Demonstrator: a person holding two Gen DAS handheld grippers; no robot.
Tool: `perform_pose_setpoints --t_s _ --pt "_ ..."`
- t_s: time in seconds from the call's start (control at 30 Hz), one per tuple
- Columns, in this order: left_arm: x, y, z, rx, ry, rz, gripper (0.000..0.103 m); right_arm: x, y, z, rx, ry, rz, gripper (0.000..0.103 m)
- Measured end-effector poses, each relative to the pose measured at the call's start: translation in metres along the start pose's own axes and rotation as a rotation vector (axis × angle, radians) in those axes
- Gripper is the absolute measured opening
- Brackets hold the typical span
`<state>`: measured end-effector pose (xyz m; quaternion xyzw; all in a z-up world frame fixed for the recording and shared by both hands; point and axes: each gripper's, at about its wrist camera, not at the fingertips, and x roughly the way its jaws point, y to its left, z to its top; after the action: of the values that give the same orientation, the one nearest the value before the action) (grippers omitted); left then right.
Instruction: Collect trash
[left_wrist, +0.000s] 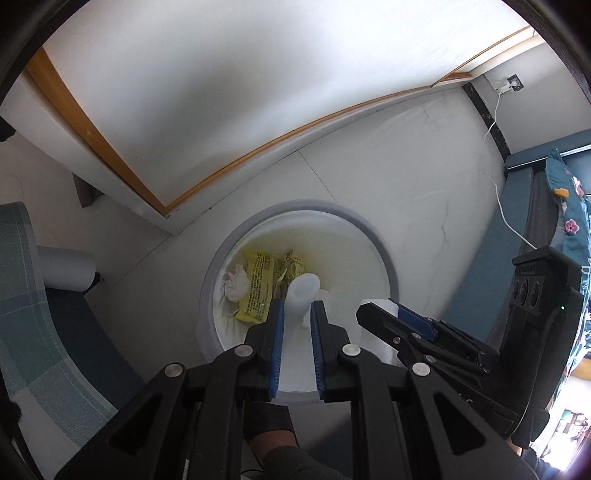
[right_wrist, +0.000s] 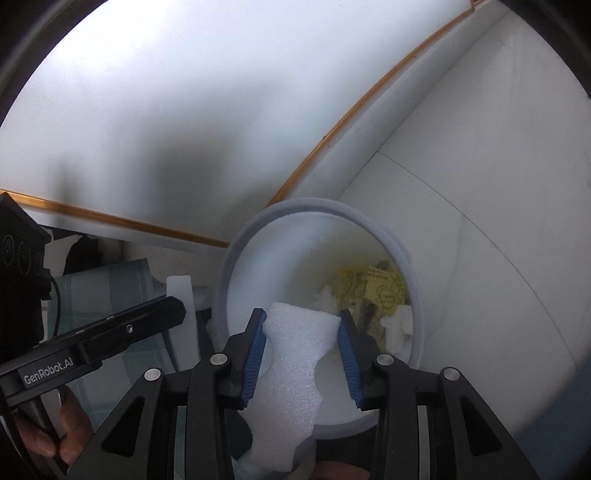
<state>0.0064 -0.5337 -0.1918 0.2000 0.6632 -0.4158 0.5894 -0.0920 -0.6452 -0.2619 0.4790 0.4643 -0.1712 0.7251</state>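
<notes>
A white round trash bin (left_wrist: 384, 254) stands on the floor; it also shows in the right wrist view (right_wrist: 236, 258). Inside lie a yellow wrapper (left_wrist: 258, 288) and crumpled tissue (left_wrist: 236, 284). My left gripper (left_wrist: 297, 308) is shut on a white foam strip (left_wrist: 301, 295) held over the bin's near rim. My right gripper (right_wrist: 303, 321) is shut on a wide white foam piece (right_wrist: 295, 362) over the bin; the wrapper (right_wrist: 376, 291) lies beyond. The right gripper appears in the left wrist view (left_wrist: 380, 314), and the left gripper in the right wrist view (right_wrist: 162, 314).
A white wall panel with an orange trim strip (left_wrist: 258, 155) runs behind the bin. A green checked cushion (left_wrist: 26, 295) lies at left. A blue sofa (left_wrist: 517, 221) with a white cable (left_wrist: 495, 177) stands at right. The floor (left_wrist: 388, 177) is pale tile.
</notes>
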Motion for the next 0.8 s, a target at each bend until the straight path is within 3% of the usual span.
perform_pose_setpoints --t_s 0.27,0.37,0.43,0.63,0.8 --pt "-0.001 0.000 -0.002 0.017 0.016 0.013 0.013 -0.015 -0.010 -0.002 0.003 -0.001 -0.033 0.047" --pt "-0.007 -0.001 -0.007 0.042 0.012 0.017 0.023 -0.024 -0.013 -0.003 0.017 -0.007 -0.042 0.050" --pt "-0.012 -0.002 -0.011 0.059 0.010 0.039 0.023 -0.031 -0.013 -0.004 0.020 -0.016 -0.046 0.056" --pt "-0.046 -0.009 -0.023 0.093 -0.087 0.116 0.029 -0.057 0.000 -0.009 -0.010 -0.045 -0.039 0.060" --pt "-0.077 -0.011 -0.034 0.094 -0.146 0.131 0.030 -0.082 0.022 -0.013 -0.049 -0.078 -0.027 0.063"
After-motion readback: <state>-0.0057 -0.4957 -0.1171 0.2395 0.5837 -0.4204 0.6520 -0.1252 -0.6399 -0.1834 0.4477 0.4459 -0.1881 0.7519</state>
